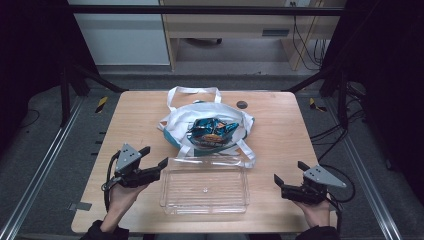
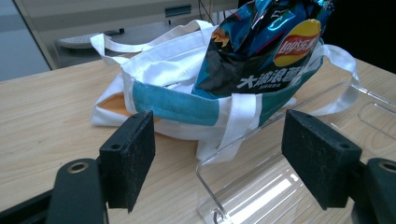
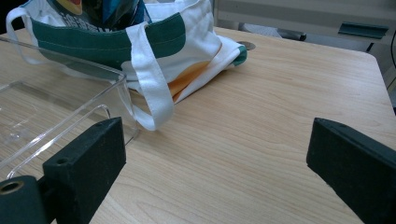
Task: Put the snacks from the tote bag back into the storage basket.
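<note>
The left hand-held gripper (image 1: 154,157) is black, with a grey three-cornered plate on top and a black cable looping from its rear; the right hand-held gripper (image 1: 290,172) is built alike, black with the same grey plate and a dark cable trailing behind; the person's left hand (image 1: 122,192) and right hand (image 1: 314,207) come out of dark sleeves; in the gripper views each jaw ends in a thick black block with a rough, faintly speckled inner face, a small screw hole on top, and a round brass-ringed hole in the arm behind it.

High view overhead facing forward, gripper views low (near tabletop), all sharing the tote bag (image 1: 210,122).
</note>
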Tool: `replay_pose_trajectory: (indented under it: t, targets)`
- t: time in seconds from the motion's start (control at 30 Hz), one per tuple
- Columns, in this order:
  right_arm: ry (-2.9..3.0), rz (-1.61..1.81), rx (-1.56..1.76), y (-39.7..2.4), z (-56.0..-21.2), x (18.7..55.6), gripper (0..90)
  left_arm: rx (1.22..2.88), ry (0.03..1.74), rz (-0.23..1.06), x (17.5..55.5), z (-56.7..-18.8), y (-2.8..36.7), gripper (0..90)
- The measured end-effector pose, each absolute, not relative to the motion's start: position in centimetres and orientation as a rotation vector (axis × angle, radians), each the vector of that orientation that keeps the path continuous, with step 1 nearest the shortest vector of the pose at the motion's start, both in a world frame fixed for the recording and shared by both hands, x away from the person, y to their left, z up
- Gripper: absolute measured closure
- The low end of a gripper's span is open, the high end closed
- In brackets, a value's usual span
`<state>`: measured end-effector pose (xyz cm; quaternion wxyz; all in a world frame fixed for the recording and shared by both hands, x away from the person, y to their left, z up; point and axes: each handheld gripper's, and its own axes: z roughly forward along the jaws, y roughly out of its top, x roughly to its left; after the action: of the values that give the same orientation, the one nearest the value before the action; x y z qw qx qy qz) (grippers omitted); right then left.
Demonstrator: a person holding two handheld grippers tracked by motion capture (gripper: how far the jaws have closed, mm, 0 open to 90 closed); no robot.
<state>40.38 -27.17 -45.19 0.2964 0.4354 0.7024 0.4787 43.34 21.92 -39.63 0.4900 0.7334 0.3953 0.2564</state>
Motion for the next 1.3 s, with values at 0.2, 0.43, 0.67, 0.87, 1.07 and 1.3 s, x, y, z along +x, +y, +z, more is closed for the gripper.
replay_pose_trajectory:
  t: [0.2,0.43,0.67,0.87,1.07,1.3]
  targets:
    - [1.865,1.273,1.158,-27.2,-45.2,40.4,5.1,1.769,0.954,0.618,43.9,-39.1,21.4,25.4]
    - [1.863,1.272,1.158,-27.2,-45.2,40.4,5.1,1.757,0.940,0.611,44.6,-38.3,20.5,25.5]
    - [1.863,1.274,1.156,-27.2,-45.2,40.4,5.1,1.757,0.918,0.610,45.2,-37.8,19.4,25.5]
    - [1.864,1.275,1.157,-27.2,-45.2,40.4,5.1,1.767,0.902,0.612,45.5,-37.7,18.5,25.5]
    - [1.866,1.277,1.156,-27.2,-45.2,40.4,5.1,1.776,0.894,0.611,45.9,-37.7,17.9,26.2]
    - [1.868,1.281,1.157,-27.2,-45.2,40.4,5.1,1.790,0.881,0.607,46.7,-37.4,17.1,28.1]
